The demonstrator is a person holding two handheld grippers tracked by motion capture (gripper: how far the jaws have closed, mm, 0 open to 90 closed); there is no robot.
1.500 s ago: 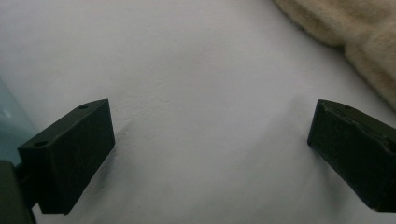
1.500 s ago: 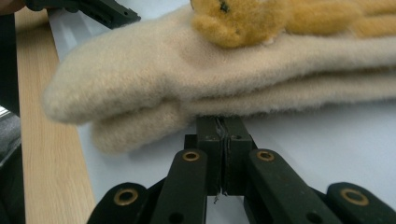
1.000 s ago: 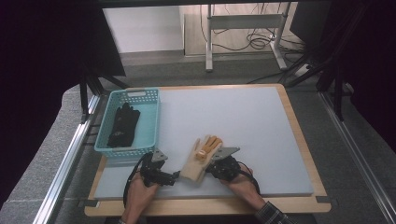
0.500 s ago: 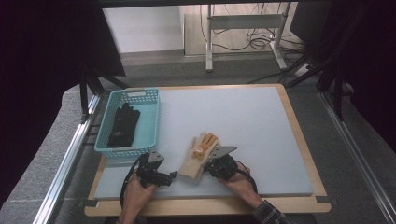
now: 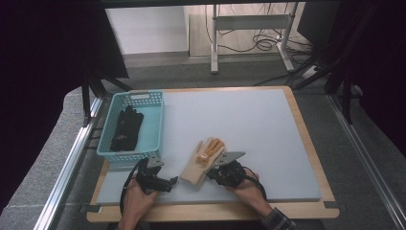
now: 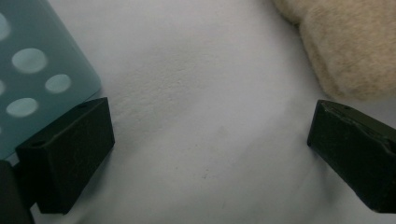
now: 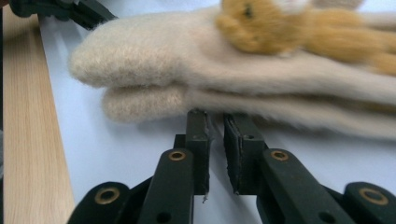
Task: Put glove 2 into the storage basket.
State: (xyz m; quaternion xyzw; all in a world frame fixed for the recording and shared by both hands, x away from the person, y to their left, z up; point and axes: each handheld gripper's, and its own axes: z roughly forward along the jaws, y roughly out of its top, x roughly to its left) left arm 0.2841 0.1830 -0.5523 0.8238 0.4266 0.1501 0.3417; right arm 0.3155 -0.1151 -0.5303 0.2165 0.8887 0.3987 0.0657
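A cream knitted glove [image 5: 203, 160] with orange-brown trim lies on the pale blue mat [image 5: 249, 120] near the front edge. My right gripper [image 5: 211, 176] sits low at the glove's right side. In the right gripper view its tips [image 7: 216, 116] rest against the edge of the glove [image 7: 187, 51]. The jaws have just been opening and stand a narrow slit apart with nothing between them. My left gripper [image 5: 172, 182] lies on the mat left of the glove. Its jaws [image 6: 210, 140] are wide open over bare mat, between the basket [image 6: 37, 60] and the glove [image 6: 345, 51].
A light blue plastic basket [image 5: 139, 95] stands at the mat's left side with a black glove [image 5: 125, 128] inside. The mat lies on a wooden board [image 5: 306, 127]. Metal rails run along both sides of the table.
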